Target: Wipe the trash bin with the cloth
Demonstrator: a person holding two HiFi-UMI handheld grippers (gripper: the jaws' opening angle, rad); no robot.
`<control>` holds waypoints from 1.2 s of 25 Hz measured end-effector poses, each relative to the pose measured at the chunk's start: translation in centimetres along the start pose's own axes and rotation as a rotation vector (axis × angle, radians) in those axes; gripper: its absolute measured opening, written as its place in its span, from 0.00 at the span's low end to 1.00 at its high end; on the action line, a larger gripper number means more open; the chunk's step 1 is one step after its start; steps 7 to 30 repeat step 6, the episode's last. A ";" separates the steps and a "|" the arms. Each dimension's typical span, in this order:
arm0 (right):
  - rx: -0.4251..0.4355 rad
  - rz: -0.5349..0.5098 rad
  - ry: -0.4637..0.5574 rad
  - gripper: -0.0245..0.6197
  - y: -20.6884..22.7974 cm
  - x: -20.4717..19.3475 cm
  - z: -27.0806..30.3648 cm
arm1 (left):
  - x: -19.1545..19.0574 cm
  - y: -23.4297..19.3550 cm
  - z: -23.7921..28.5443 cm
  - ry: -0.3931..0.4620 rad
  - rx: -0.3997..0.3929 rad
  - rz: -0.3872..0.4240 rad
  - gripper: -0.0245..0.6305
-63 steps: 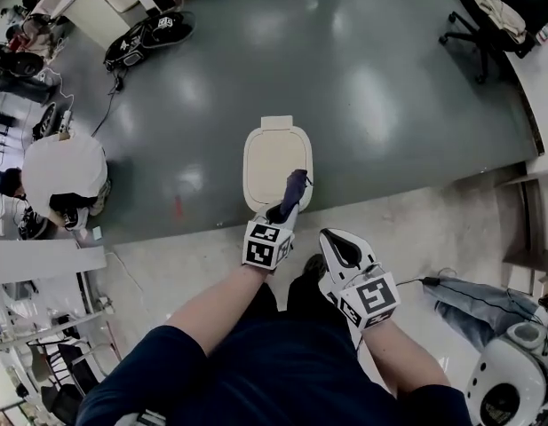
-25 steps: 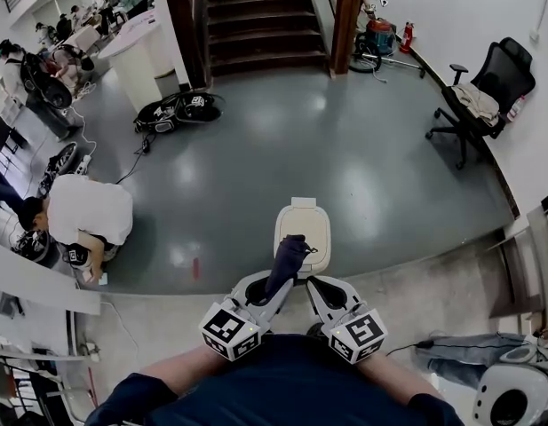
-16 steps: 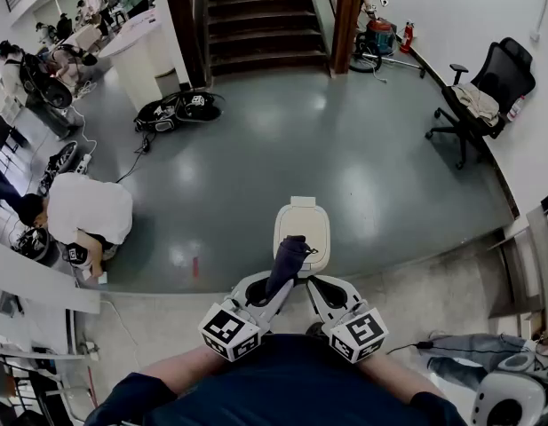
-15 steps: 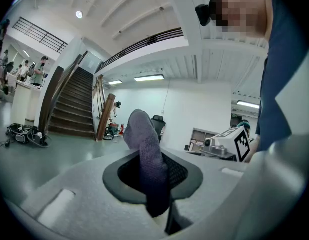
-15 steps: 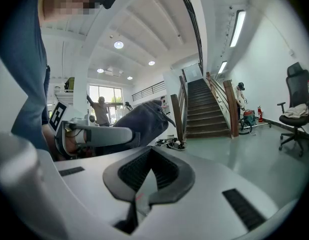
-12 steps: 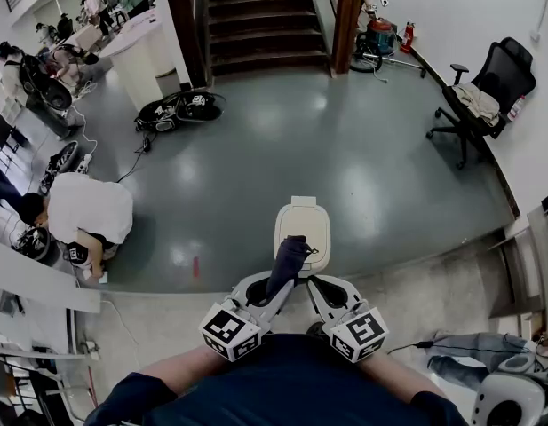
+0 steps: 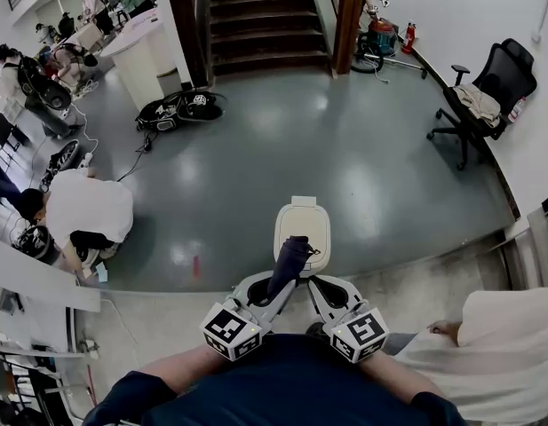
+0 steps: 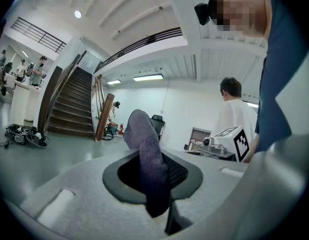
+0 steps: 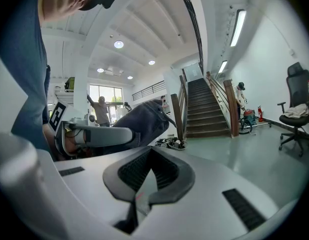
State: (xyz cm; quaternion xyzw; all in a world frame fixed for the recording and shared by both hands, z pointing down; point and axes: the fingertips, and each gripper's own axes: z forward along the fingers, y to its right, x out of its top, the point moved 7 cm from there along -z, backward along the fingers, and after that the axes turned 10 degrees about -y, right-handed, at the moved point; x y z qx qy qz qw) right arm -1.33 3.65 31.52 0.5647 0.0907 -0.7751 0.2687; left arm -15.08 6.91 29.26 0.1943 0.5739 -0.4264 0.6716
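Trash bin [image 7: 302,224] just ahead — left gripper [image 7: 274,291] jaws pinch the cloth [image 7: 289,260]; right gripper [image 7: 321,286] jaws closed, empty.

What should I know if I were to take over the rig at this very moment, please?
Left hand-held gripper: shut on the purple cloth, which sticks up from its jaws.
Right hand-held gripper: shut, empty, beside the left.
Trash bin: closed, on the floor just ahead.
Done: cloth picked up.
Left: bring the cloth to the bin and wipe it.

Trash bin [image 7: 303,223] on floor [image 7: 362,149], beyond cloth [image 7: 288,263]
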 end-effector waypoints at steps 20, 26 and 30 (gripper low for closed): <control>-0.003 0.004 0.002 0.05 0.1 0.0 0.0 | 0.0 -0.1 0.1 -0.003 0.000 0.002 0.12; -0.003 0.004 0.002 0.05 0.1 0.0 0.0 | 0.0 -0.1 0.1 -0.003 0.000 0.002 0.12; -0.003 0.004 0.002 0.05 0.1 0.0 0.0 | 0.0 -0.1 0.1 -0.003 0.000 0.002 0.12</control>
